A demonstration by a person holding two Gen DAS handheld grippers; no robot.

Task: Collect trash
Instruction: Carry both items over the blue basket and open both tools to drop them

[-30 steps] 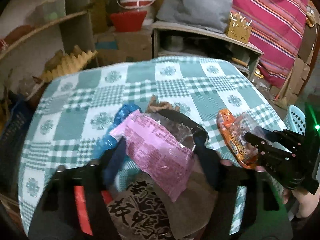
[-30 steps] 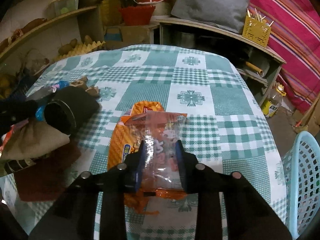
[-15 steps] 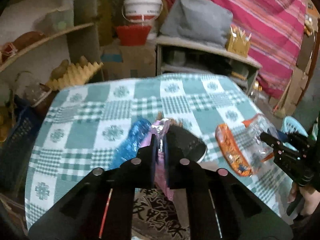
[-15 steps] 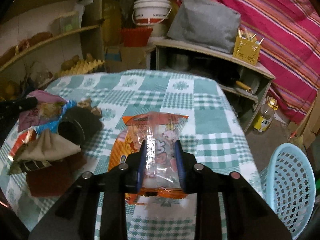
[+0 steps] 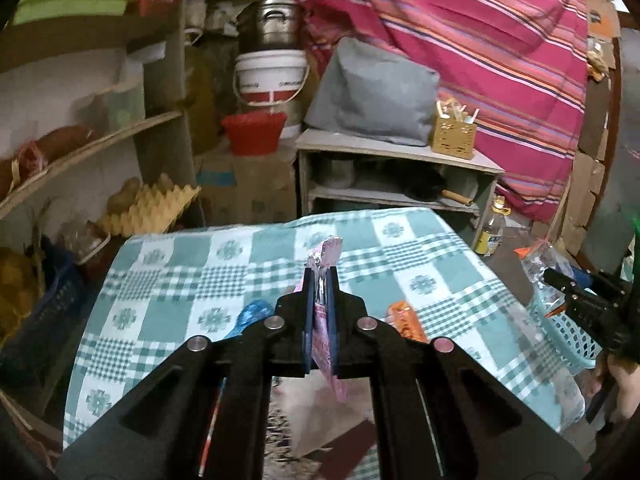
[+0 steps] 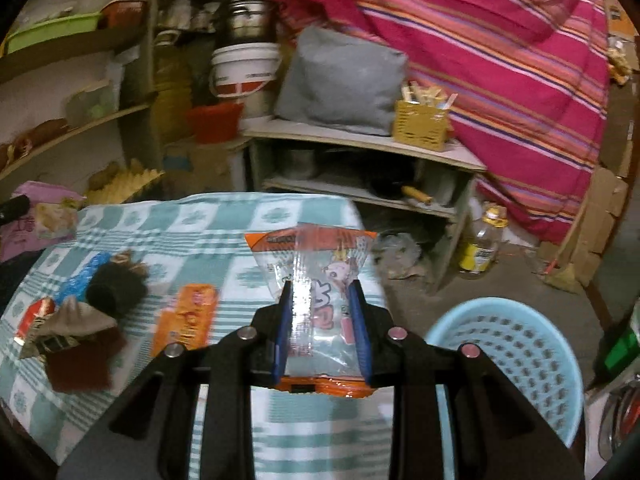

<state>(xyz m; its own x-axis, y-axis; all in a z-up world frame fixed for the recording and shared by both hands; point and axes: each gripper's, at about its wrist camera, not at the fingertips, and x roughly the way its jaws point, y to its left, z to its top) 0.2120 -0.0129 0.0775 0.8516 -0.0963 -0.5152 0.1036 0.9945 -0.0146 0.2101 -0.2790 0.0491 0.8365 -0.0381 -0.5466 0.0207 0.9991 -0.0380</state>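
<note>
Dim indoor light, warm and uneven, strong fisheye bending with black vignetted corners, motion blur smearing the striped cloth (image 5: 480,40) and shelves (image 6: 72,128), dark gripper frames underexposed, colours muddy, no hard glare.

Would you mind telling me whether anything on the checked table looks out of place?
Yes: litter lies on the tablecloth: an orange wrapper, a crumpled blue wrapper, a dark cup on its side and a tan bag. The blue basket stands on the floor beside it.

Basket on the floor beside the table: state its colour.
Light blue basket, perforated with small holes; it shows best in the right wrist view.
</note>
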